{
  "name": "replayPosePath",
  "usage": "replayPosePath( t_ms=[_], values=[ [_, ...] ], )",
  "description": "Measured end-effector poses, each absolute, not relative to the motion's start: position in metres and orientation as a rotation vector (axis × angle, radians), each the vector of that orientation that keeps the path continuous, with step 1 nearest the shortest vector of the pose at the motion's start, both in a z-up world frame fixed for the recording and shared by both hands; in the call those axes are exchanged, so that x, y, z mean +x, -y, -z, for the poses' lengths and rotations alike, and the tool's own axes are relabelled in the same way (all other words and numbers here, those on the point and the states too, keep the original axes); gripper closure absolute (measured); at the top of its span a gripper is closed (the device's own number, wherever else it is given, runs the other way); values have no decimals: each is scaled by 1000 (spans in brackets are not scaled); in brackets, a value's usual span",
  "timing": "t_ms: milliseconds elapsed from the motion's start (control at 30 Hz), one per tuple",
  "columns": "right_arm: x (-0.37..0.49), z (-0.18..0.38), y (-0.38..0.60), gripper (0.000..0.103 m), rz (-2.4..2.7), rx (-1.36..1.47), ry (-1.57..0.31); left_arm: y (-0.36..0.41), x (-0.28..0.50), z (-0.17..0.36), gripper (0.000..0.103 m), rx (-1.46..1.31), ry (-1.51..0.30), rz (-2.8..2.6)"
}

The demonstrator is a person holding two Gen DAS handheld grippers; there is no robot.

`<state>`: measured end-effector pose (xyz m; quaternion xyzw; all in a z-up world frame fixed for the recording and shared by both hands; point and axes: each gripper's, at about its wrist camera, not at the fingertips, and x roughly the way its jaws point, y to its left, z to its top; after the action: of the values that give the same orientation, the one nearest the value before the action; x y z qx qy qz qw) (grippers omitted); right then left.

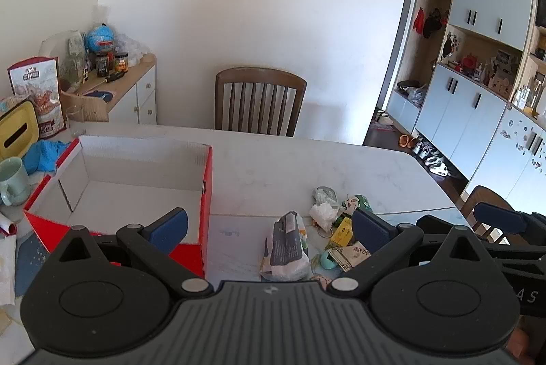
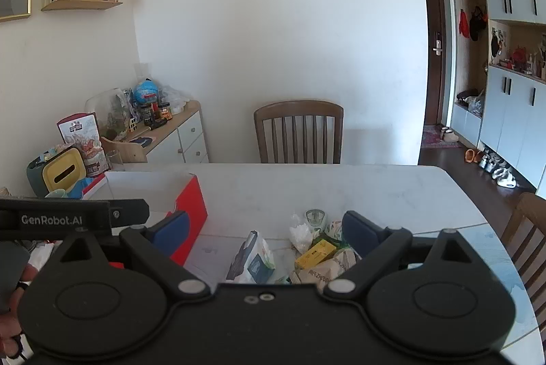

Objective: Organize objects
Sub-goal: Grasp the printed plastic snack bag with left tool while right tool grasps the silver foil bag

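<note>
The left gripper [image 1: 271, 230] hangs above the white marbled table [image 1: 273, 160] with its jaws spread wide and nothing between the blue rubbery pads [image 1: 169, 230]; the right gripper [image 2: 266, 233] does the same beside it, jaws wide apart and empty, its black ribbed body filling the bottom of its view; under and between the two lies a loose heap of small things: a crinkled plastic packet [image 1: 285, 249] with a dark printed panel, lying tilted on its side; a crumpled wad of white tissue [image 1: 322, 213] just behind it; a flat yellow box [image 2: 315, 252] touching a creased paper wrapper [image 2: 319, 276] with printed letters; a small clear glass cup [image 2: 314, 217] standing upright at the far edge of the heap; to the left of the heap, just beside it, sits an open cardboard box [image 1: 204, 194], red outside and plain white inside, rectangular with straight walls, holding nothing that shows; farther left a pale green mug [image 1: 13, 180] stands near a rumpled blue cloth [image 1: 42, 153] and a yellow tissue holder [image 1: 17, 129] with a dark slot; a tall printed snack bag [image 1: 37, 92] stands behind them; a wooden chair [image 1: 259, 102] with a slatted back faces the table's far side against the smooth white wall.
</note>
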<state>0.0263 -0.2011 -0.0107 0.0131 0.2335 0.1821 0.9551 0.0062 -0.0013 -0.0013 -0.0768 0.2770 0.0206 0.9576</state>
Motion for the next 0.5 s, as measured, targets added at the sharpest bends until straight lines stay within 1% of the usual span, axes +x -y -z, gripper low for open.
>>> replayPosePath(
  t_ms=[500],
  values=[
    [47,24,207,9,-355,-9,-519,8,32,7,0,-139,-589,-10]
  ],
)
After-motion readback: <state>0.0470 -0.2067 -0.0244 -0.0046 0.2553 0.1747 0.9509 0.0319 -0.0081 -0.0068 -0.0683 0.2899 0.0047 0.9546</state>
